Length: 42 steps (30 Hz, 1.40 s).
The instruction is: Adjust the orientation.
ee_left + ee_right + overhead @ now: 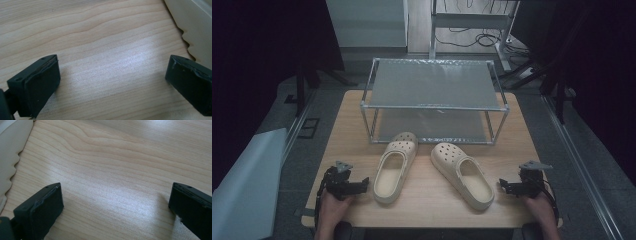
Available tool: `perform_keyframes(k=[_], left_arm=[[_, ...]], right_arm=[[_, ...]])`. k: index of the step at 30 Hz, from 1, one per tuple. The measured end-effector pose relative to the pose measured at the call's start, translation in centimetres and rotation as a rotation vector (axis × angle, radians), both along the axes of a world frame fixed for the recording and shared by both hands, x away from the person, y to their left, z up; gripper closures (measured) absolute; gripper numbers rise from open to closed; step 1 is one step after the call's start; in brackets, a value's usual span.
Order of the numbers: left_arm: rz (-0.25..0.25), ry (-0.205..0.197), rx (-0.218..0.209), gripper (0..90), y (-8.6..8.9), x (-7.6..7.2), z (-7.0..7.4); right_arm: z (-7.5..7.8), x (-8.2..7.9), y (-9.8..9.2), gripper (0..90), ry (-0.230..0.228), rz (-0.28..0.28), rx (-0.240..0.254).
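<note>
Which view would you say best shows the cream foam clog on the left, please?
The high view: the cream foam clog on the left appears whole there, toe toward the rack. The left gripper view catches just its scalloped sole edge.

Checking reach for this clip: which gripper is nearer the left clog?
Left. The left gripper sits just beside the left clog; the right gripper lies beyond the right clog.

My table is pale wood with a clear grain, set on a grey floor. At its far end I see a two-tier metal-framed rack with grey shelves. Beyond it, cables trail over the floor by a white frame.
</note>
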<state>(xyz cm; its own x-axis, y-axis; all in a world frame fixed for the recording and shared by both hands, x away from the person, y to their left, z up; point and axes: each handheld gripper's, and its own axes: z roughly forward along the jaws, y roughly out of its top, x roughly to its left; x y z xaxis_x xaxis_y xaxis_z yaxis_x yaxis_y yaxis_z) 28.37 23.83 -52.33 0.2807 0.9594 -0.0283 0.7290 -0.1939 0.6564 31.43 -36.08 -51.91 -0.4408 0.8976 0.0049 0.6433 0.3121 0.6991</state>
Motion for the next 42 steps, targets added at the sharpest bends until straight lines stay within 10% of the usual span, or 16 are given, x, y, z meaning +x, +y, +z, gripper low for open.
perform_keyframes(k=[20, 35, 42], left_arm=[[-0.071, 0.002, -0.032, 0.0, 0.5, 0.5, 0.1], [-0.223, 0.039, 0.014, 0.0, -4.3, -0.8, 0.4], [-0.199, 0.064, -0.002, 0.0, -4.6, -0.8, 0.7]], right_arm=[[0.0, 0.0, 0.0, 0.0, 0.004, 0.002, -0.002], [0.0, 0.0, 0.2, 0.0, 0.000, -0.006, -0.002], [0.0, 0.0, 0.2, 0.0, 0.002, -0.006, -0.001]])
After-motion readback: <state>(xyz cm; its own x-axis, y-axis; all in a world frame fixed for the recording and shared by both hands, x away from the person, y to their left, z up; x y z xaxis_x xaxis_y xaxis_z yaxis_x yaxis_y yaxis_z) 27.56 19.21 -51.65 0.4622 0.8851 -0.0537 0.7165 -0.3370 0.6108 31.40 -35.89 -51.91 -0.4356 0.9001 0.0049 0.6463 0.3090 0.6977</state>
